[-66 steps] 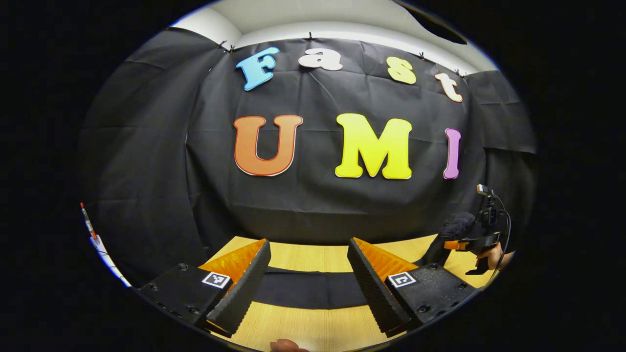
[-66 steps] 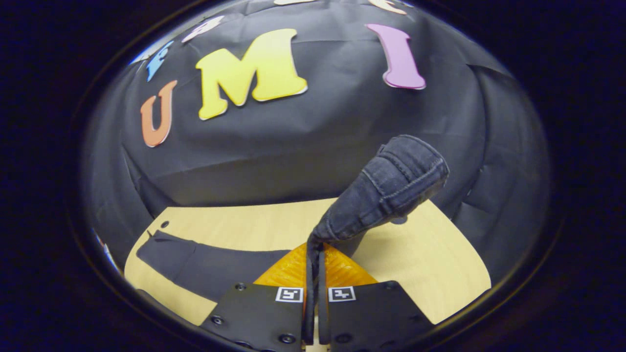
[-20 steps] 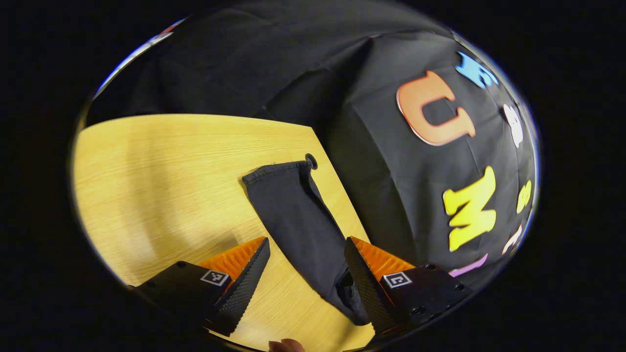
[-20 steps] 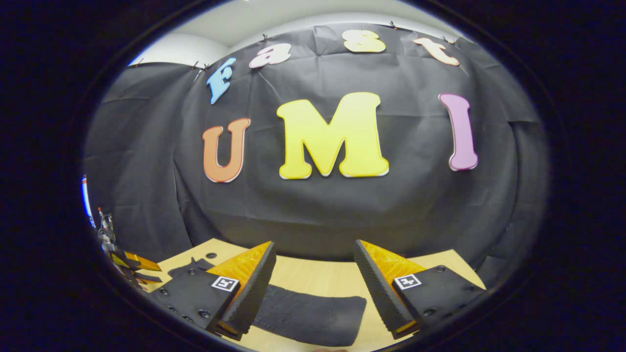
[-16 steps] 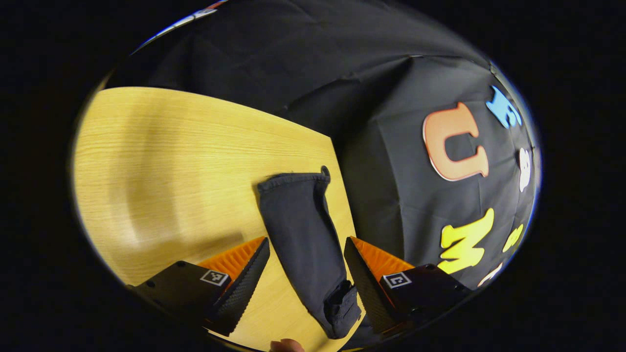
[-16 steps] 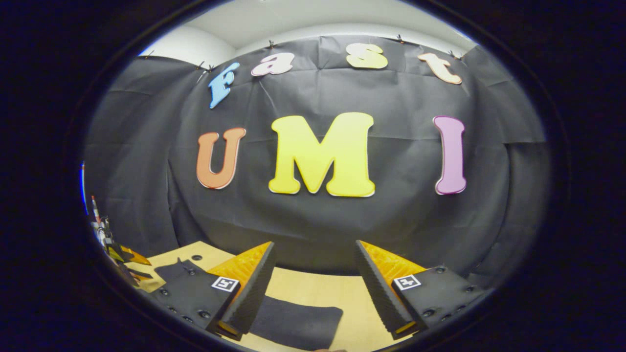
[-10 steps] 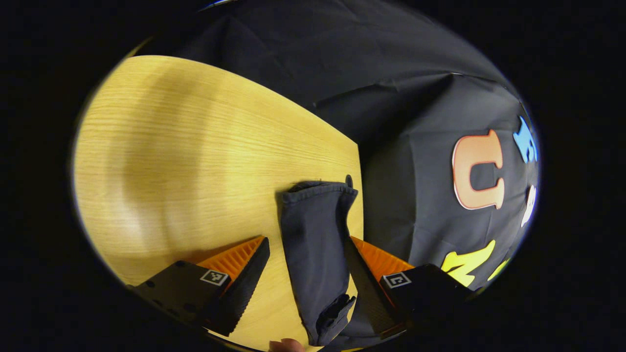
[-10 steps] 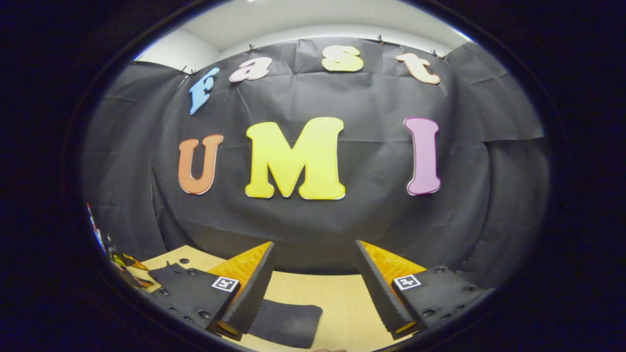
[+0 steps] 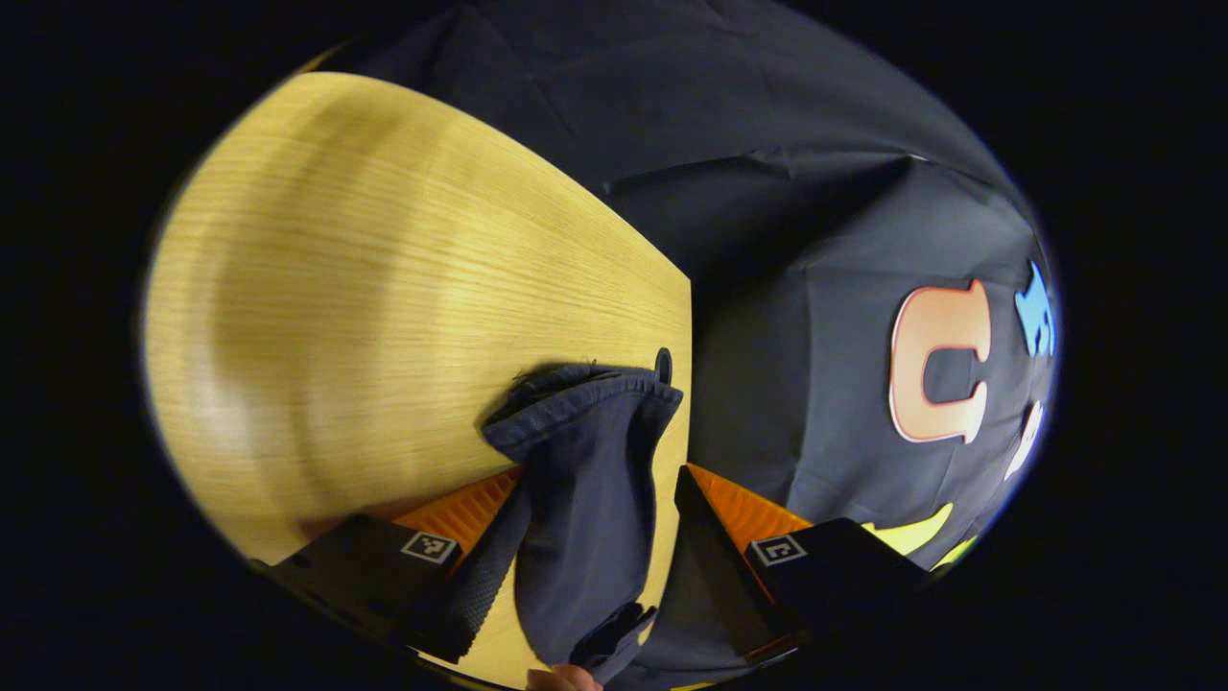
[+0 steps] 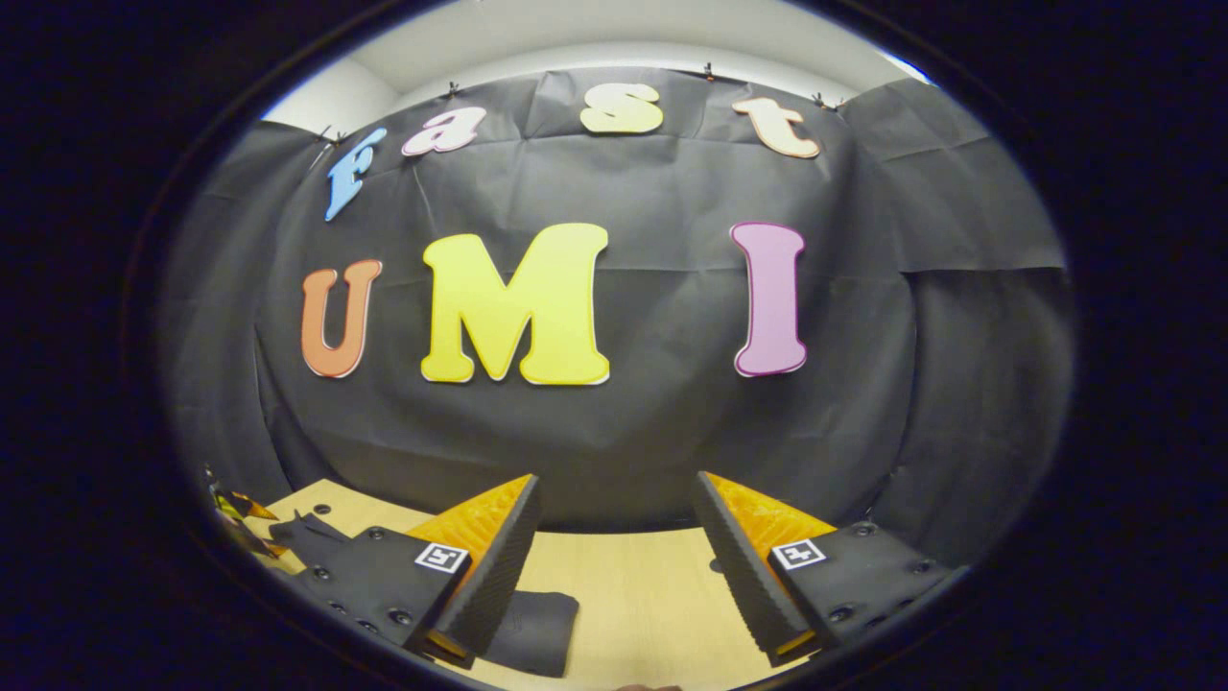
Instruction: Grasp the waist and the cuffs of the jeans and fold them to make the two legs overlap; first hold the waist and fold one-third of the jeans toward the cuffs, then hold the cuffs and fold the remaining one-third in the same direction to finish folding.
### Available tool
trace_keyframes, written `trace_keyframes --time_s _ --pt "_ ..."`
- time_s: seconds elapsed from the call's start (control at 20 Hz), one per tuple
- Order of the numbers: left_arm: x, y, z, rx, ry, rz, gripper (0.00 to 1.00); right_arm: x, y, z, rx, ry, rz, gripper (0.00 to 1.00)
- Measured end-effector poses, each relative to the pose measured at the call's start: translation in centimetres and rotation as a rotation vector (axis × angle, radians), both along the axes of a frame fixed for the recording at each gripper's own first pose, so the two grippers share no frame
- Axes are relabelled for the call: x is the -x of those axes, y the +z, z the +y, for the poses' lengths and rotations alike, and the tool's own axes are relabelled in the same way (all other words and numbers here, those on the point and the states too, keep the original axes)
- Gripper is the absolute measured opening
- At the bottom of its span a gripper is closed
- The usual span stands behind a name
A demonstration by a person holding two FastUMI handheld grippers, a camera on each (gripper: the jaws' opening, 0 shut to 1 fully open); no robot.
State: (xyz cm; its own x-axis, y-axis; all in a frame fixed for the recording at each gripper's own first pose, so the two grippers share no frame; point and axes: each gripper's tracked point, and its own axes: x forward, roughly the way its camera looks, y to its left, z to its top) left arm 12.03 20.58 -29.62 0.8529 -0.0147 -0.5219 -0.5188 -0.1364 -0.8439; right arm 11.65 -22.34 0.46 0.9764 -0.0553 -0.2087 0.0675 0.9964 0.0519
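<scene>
Between the wide left tongs [image 9: 595, 557] lie the jeans [image 9: 585, 480] (no label legible); right tongs [image 10: 614, 566] gape over the table [image 10: 633, 595].

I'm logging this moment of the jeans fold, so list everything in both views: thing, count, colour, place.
dark denim jeans: one, dark blue-grey, cuff end lying between the left jaws near the table's far edge; another part beside the right gripper.
light wooden table: one, pale yellow wood, under the jeans.
round table hole: one, dark, at the table edge by the cuff.
black cloth wall: one, black, behind the table.
left gripper: one, jaws open, astride the jeans leg.
right gripper: one, jaws open, above the table.
fingertip: one, at the bottom edge of the left gripper view.
</scene>
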Motion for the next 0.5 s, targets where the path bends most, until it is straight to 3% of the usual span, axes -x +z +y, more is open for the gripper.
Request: trace_keyframes --time_s 0.1,0.15,0.25,0.3,0.35,0.4,0.45,0.5 --pt "-0.8 -0.4 0.0 0.006 0.023 -0.015 1.00 -0.2 0.2 -0.5 0.000 -0.007 -0.002 0.98" --pt "-1.2 -0.5 0.0 0.003 0.033 -0.026 0.87 -0.2 0.3 -0.8 0.000 -0.011 -0.001 0.99" --pt "-1.8 -0.7 0.0 0.019 0.045 -0.037 0.84 -0.1 0.2 -1.2 0.004 -0.014 0.006 1.00" --pt "-2.0 -0.8 -0.1 0.039 0.047 -0.042 0.89 -0.1 0.1 -1.4 0.007 -0.015 0.011 1.00" --pt "-2.1 -1.1 -0.4 0.072 0.045 -0.049 0.71 0.0 0.1 -1.5 0.006 -0.015 0.014 0.97" --pt "-2.0 -1.9 -0.6 0.102 0.045 -0.025 0.66 0.0 0.0 -1.7 0.004 -0.016 0.018 0.94" --pt "-1.7 -2.1 0.8 0.111 0.049 -0.002 0.42 -0.1 0.1 -1.7 0.003 -0.016 0.020 0.94" --pt "-1.4 -2.6 -0.7 0.100 0.039 0.011 0.18 -0.1 0.0 -1.8 0.003 -0.016 0.021 0.94"
